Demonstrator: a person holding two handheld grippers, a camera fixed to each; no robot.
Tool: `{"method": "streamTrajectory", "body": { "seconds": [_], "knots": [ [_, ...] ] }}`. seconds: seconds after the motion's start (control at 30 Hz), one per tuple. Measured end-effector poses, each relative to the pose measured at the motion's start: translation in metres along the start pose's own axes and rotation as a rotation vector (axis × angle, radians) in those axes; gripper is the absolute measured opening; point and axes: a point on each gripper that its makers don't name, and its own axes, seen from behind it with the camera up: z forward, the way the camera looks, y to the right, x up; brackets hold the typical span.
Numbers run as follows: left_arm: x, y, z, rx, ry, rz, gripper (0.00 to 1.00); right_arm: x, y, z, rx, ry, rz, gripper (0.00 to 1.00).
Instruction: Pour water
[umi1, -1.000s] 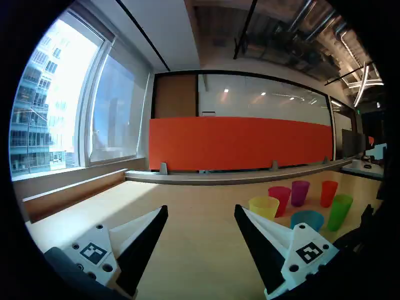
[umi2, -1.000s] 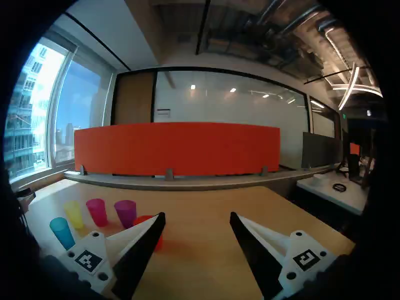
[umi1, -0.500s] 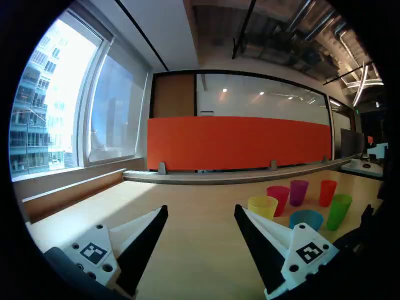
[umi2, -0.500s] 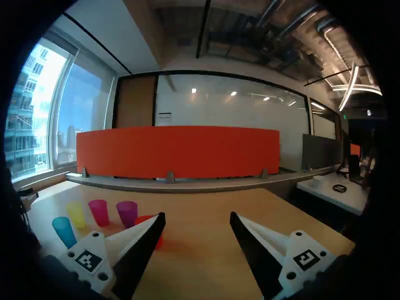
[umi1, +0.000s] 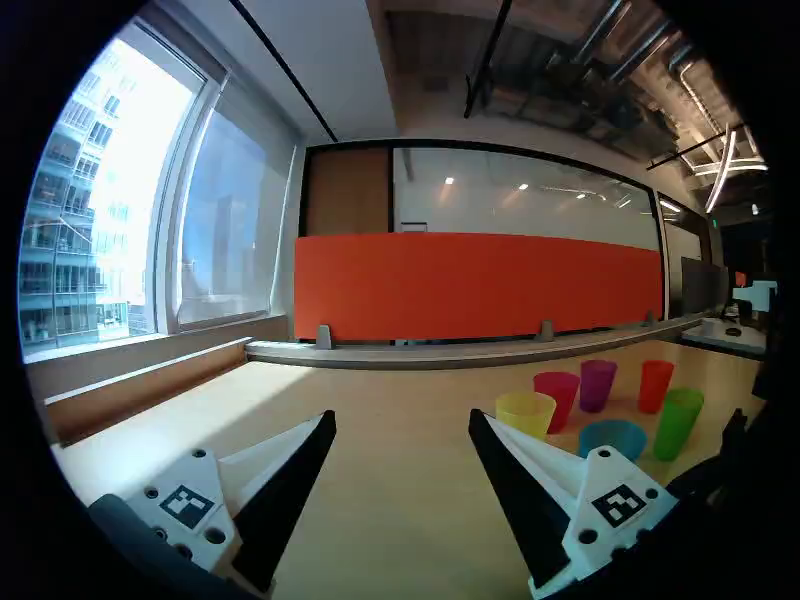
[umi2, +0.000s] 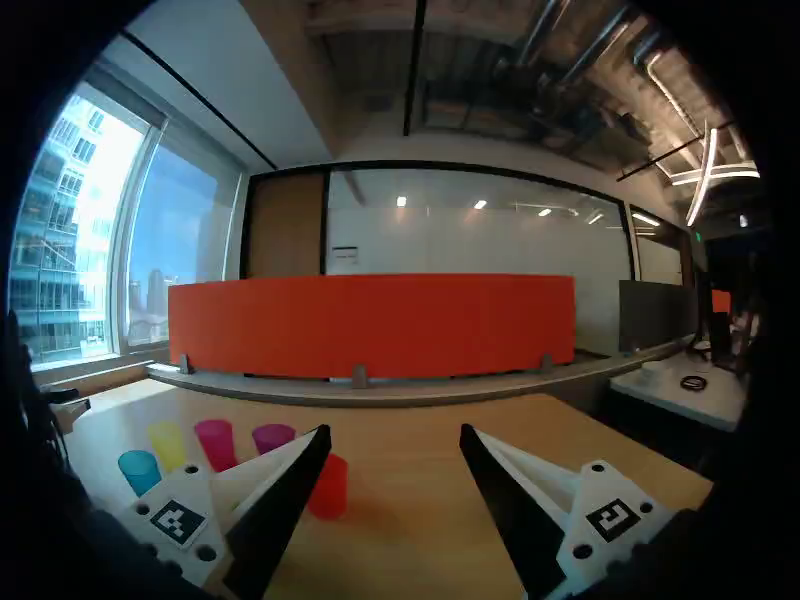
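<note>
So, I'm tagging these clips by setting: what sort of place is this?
Most likely an open-plan office: a long wooden desk with an orange divider screen, a glass-walled room behind, and a monitor on the next desk.

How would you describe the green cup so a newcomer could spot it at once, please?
Find the long orange panel behind the wooden table; six coloured cups stand before it. In the left gripper view, the green cup is nearest the right edge, beside the orange cup, and the only green one.
</note>
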Motion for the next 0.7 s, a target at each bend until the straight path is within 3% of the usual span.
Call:
{"method": "streamTrajectory", "body": {
  "seconds": [0.4,0.7],
  "knots": [
    [0.0,0.001,0.0,0.0,0.0,0.001,0.99,-0.027,-0.006,0.008,0.001,0.03,-0.032,1.0],
    [0.0,0.001,0.0,0.0,0.0,0.0,0.99,-0.046,-0.004,0.012,0.005,0.023,-0.01,1.0]
  ]
}}
